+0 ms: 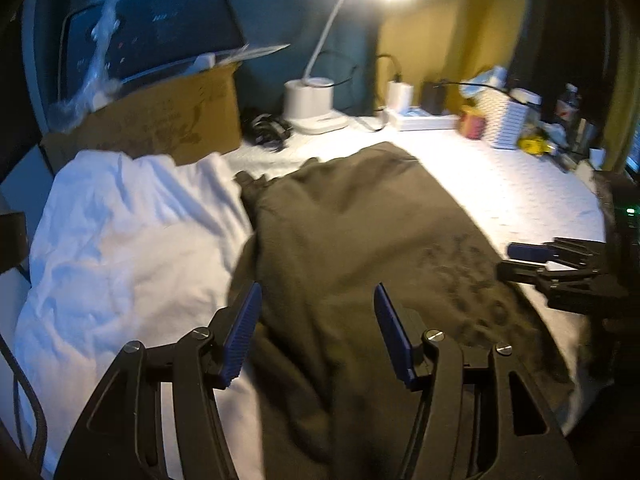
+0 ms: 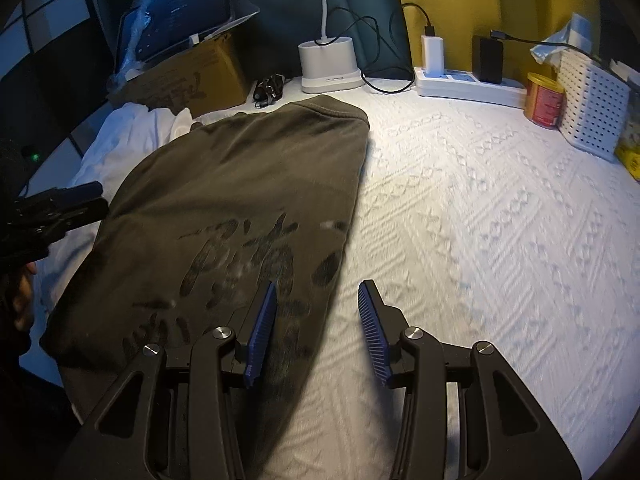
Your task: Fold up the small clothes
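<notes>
The left gripper (image 1: 318, 334) is built of matte black plastic, with two curved arms pierced by elongated triangular cut-outs. Each arm is jointed by round silver slotted screws (image 1: 433, 335), set in pairs at about 10 and 2 o'clock of the frame's lower half. Its fingers (image 1: 242, 336) are faced with dark blue ribbed pads. The right gripper (image 2: 318, 334) is made alike: black linkages, silver screw heads (image 2: 412, 333), and blue pads (image 2: 374, 334) scored with fine crosswise ridges. In the right wrist view, at 9 o'clock, a dark sleeve (image 2: 16, 168) is seen behind the other gripper's black body, and part of a hand (image 2: 24, 300) below it.
</notes>
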